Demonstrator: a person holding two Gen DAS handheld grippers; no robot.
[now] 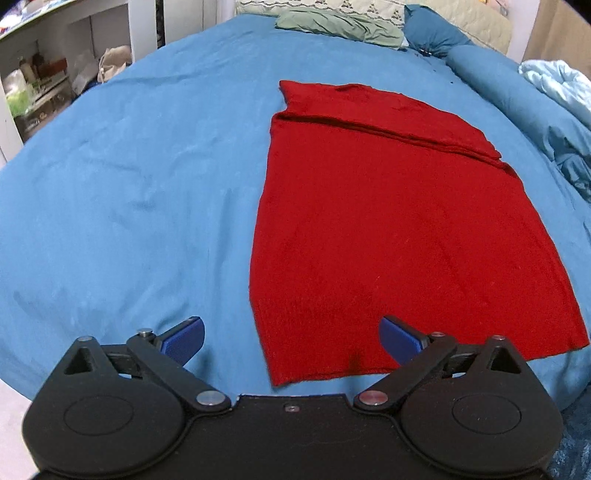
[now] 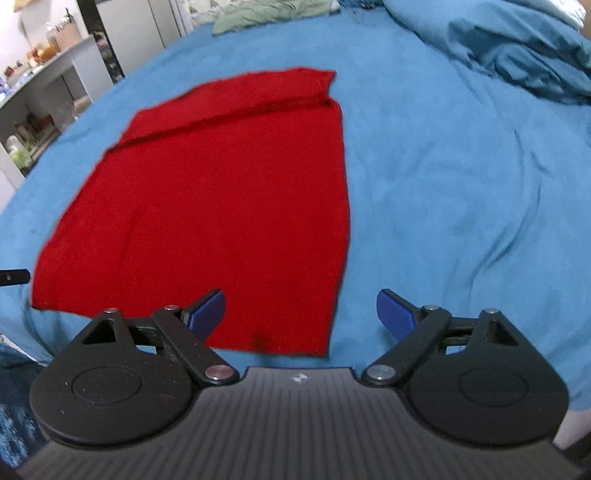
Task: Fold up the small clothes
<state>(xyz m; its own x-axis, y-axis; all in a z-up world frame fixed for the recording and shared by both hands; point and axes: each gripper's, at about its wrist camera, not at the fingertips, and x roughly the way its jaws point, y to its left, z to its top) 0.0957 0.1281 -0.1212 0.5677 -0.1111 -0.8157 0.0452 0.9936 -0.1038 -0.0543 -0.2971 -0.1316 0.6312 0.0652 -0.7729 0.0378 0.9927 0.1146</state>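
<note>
The left tongs (image 1: 291, 338) stand wide open above the near left corner of a red knitted garment (image 1: 399, 236), which lies flat on the blue bed (image 1: 129, 192).

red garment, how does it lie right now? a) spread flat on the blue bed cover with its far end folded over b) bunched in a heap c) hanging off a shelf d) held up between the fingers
a: the red garment lies flat on the blue bed cover, a fold line crossing its far end.

Blue bed (image 1: 129, 184) fills the view, rumpled duvet (image 2: 517, 48) and green pillow (image 1: 340, 26) at its head, cluttered white shelves (image 1: 40, 74) along the wall beside it.
</note>
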